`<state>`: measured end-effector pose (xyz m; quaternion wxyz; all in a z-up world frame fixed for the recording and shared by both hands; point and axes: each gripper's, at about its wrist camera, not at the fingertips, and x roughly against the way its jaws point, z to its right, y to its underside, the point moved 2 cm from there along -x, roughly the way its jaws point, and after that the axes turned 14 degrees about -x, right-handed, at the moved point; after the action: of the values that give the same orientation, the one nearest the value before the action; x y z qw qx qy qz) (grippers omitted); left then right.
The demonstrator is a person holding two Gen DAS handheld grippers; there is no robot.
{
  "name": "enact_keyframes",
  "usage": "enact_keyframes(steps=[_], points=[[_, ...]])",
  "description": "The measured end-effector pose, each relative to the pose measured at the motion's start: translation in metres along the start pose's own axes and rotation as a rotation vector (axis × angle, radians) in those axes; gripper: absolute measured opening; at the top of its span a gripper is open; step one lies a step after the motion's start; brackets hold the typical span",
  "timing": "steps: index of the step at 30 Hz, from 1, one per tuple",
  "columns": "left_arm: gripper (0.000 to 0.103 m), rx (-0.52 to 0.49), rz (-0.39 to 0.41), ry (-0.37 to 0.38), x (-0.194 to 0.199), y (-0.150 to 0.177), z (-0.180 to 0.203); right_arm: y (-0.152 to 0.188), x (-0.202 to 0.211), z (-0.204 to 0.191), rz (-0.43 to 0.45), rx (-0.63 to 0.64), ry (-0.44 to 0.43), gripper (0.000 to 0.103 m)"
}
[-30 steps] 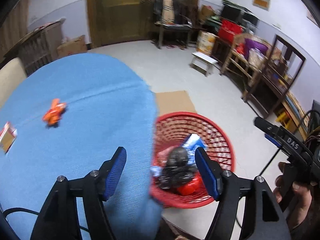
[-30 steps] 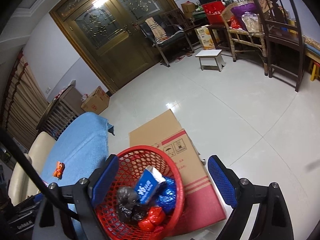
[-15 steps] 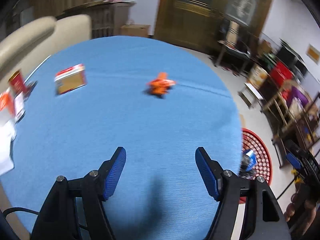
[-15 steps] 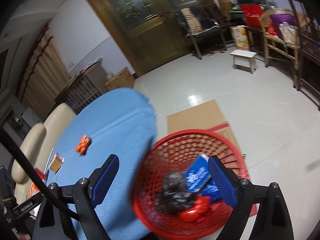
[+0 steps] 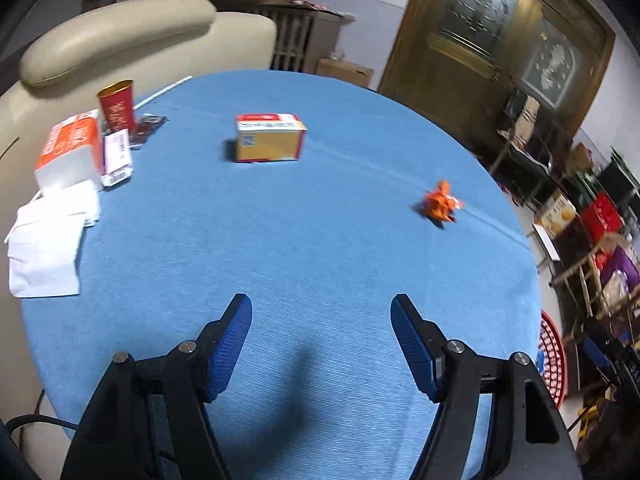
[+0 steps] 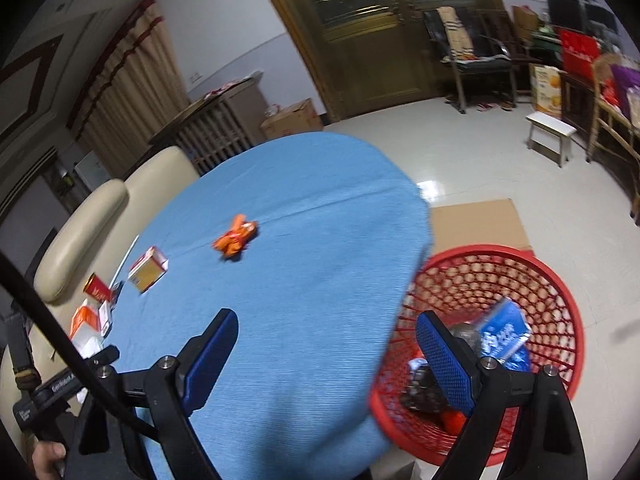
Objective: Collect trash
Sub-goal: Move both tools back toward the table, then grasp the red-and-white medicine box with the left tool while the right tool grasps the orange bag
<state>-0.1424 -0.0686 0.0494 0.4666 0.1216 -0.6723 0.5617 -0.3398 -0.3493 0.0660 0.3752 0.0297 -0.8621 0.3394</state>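
Observation:
A crumpled orange wrapper (image 5: 439,205) (image 6: 236,241) lies on the round blue table (image 5: 280,240) (image 6: 304,264). A small brown cardboard box (image 5: 269,137) (image 6: 147,269) sits farther back on it. A red mesh basket (image 6: 532,280) (image 5: 551,360) stands on the floor beside the table, holding a blue carton (image 6: 504,334), black bags and red scraps. My left gripper (image 5: 321,340) hovers open over the table's near part, nothing between its jaws. My right gripper (image 6: 326,354) is open, straddling the table edge and the basket, and it is empty too.
At the table's left edge are a red cup (image 5: 117,105), an orange-and-white carton (image 5: 70,152), small packets and white napkins (image 5: 48,248). A beige sofa (image 5: 112,44) backs the table. Flat cardboard (image 6: 476,224) lies on the floor; chairs, shelves and a stool (image 6: 552,136) stand along the right.
Both views swung left from the basket toward the table. The left gripper now faces the tabletop with the box, cup and napkins in sight. The jaws kept their width.

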Motion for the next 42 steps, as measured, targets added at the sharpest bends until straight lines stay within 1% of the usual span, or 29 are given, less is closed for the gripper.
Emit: enact_keyframes(steps=[4,7,10,14,17,20,26,30,33,36,37,38,39,40,41,42], points=[[0.073,0.043,-0.001,-0.006,-0.003,0.001,-0.018,0.005,-0.016,-0.019,-0.043,0.049,0.008,0.093],[0.073,0.057,0.009,-0.023,-0.002,0.003,-0.029,0.007,-0.026,-0.034,-0.056,0.066,-0.009,0.093],[0.073,0.074,-0.006,-0.034,-0.005,0.005,-0.037,0.010,-0.039,-0.046,-0.074,0.093,-0.009,0.093],[0.073,0.100,0.003,-0.049,-0.004,0.006,-0.049,0.010,-0.062,-0.065,-0.108,0.113,-0.025,0.093],[0.073,0.111,-0.008,-0.055,-0.007,0.009,-0.057,0.008,-0.085,-0.082,-0.130,0.132,-0.031,0.093],[0.073,0.125,-0.018,-0.063,-0.011,0.010,-0.064,0.001,-0.107,-0.095,-0.151,0.127,-0.033,0.093],[0.073,0.148,-0.022,-0.075,-0.014,0.009,-0.074,-0.018,-0.157,-0.123,-0.168,0.132,0.011,0.093],[0.073,0.162,-0.021,-0.083,-0.014,0.007,-0.080,-0.027,-0.194,-0.136,-0.228,0.101,0.009,0.092],[0.073,0.171,-0.021,-0.087,-0.014,0.005,-0.086,-0.031,-0.214,-0.143,-0.252,0.090,0.025,0.091],[0.073,0.175,-0.022,-0.096,-0.018,-0.001,-0.091,-0.032,-0.225,-0.150,-0.242,0.109,0.053,0.087],[0.073,0.176,-0.022,-0.098,-0.020,-0.004,-0.091,-0.032,-0.227,-0.151,-0.237,0.114,0.059,0.083],[0.073,0.174,-0.023,-0.102,-0.023,-0.008,-0.092,-0.033,-0.230,-0.153,-0.233,0.117,0.071,0.069],[0.073,0.169,-0.021,-0.106,-0.025,-0.014,-0.092,-0.033,-0.234,-0.154,-0.236,0.117,0.084,0.059],[0.073,0.162,-0.016,-0.110,-0.028,-0.020,-0.091,-0.033,-0.239,-0.154,-0.252,0.114,0.093,0.046],[0.073,0.152,-0.010,-0.114,-0.031,-0.027,-0.089,-0.032,-0.244,-0.154,-0.270,0.114,0.096,0.046],[0.073,0.136,-0.002,-0.116,-0.035,-0.036,-0.087,-0.033,-0.245,-0.155,-0.262,0.124,0.099,0.045]])
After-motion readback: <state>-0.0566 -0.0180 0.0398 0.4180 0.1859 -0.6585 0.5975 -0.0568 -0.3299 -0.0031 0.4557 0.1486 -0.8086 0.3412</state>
